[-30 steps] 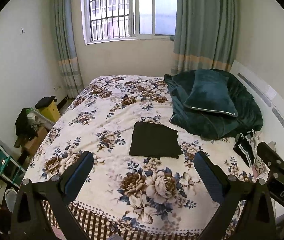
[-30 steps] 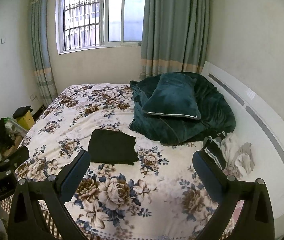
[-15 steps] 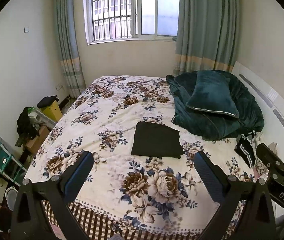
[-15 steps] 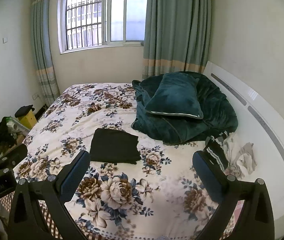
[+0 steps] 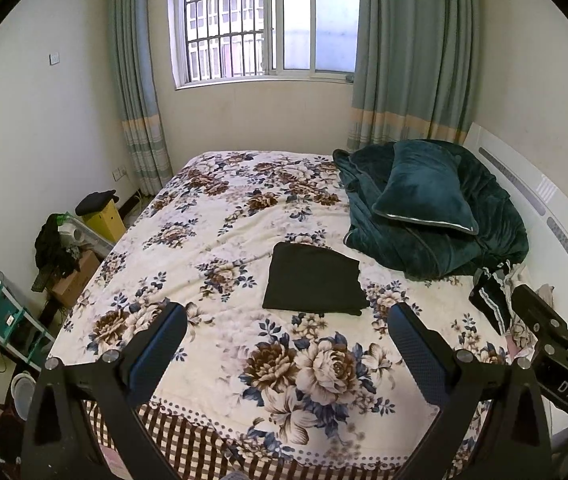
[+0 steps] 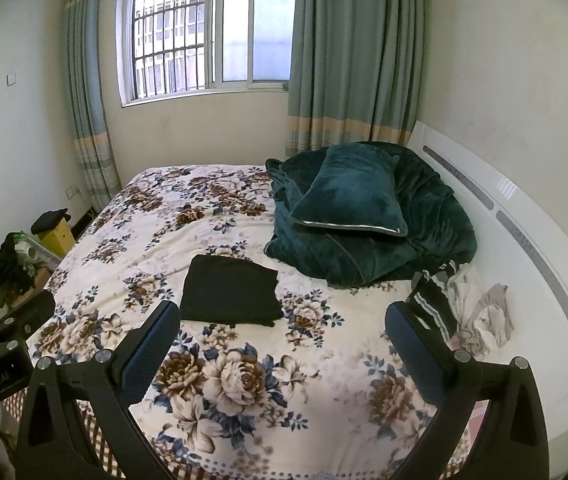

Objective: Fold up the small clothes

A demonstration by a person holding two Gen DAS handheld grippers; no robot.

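Note:
A folded black garment [image 5: 312, 279] [image 6: 230, 291] lies flat on the floral bedspread [image 5: 224, 240] [image 6: 156, 248], mid-bed. A heap of small unfolded clothes [image 6: 463, 312] [image 5: 499, 300], black with lace trim plus pale pieces, sits by the headboard on the right. My left gripper [image 5: 289, 340] hangs open above the bed's near edge, nothing between its fingers. My right gripper [image 6: 282, 340] is likewise open and empty, held short of the folded garment. The right gripper's body shows at the left wrist view's right edge.
A dark green blanket [image 6: 403, 240] with a matching pillow [image 6: 351, 196] is piled at the bed's head. A white headboard [image 6: 523, 240] runs along the right. Boxes, a yellow bin [image 5: 106, 220] and shelves [image 5: 0, 312] crowd the floor on the left. A window [image 5: 264, 20] and curtains stand behind.
Both views have drifted slightly back and right, the bed shifting a little in frame. The folded garment and the heap have not moved; both grippers stay open.

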